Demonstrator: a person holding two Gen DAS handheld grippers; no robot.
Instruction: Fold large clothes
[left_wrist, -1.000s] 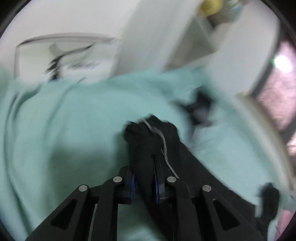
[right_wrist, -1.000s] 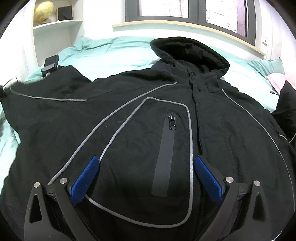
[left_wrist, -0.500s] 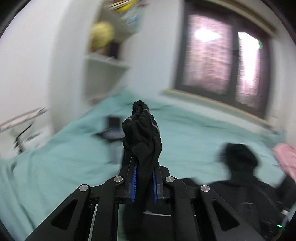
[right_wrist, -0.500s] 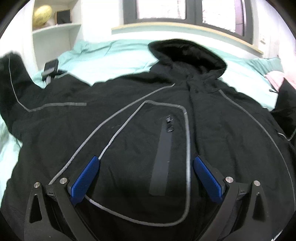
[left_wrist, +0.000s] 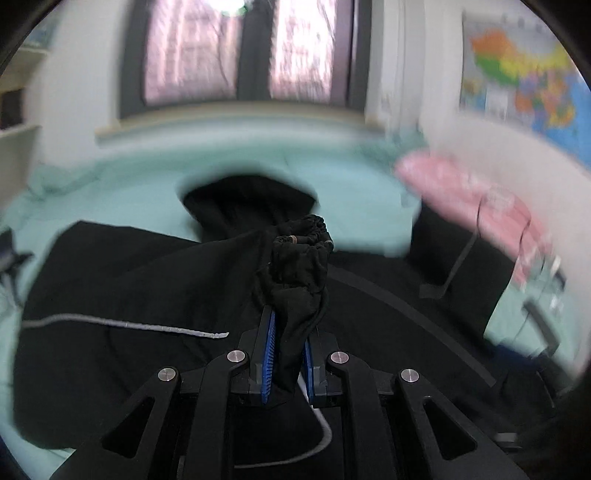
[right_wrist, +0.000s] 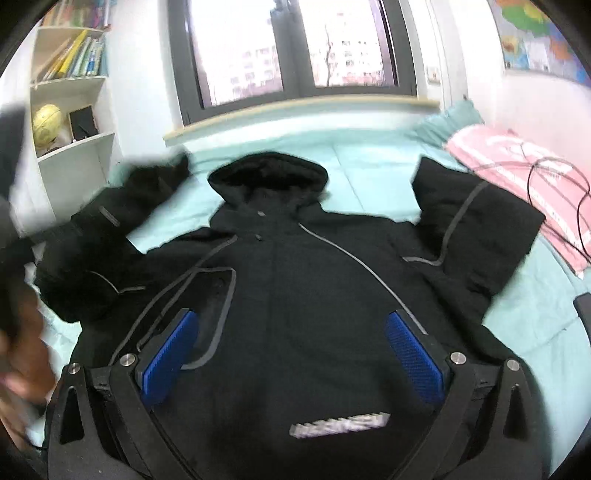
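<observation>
Over the jacket's chest (right_wrist: 295, 295), my left claw (left_wrist: 288, 354) pinches the sleeve cuff (left_wrist: 301, 258), right claw (right_wrist: 291, 354) hanging wide open, empty.

The left tool (left_wrist: 290, 343) is closed tight, its two blue-padded fingers (left_wrist: 268, 350) nearly parallel and pinching a bunched fold of the black jacket sleeve (left_wrist: 299, 266), which stands up between and above them. The tool points forward and level, held up over the spread cloth. The right tool (right_wrist: 291, 350) is spread wide, its blue pads (right_wrist: 413, 362) far apart and angled outward, with nothing between them; it hovers above the garment, tilted downward. At the left edge of the right wrist view, a blurred bare hand (right_wrist: 22, 354) shows.
</observation>
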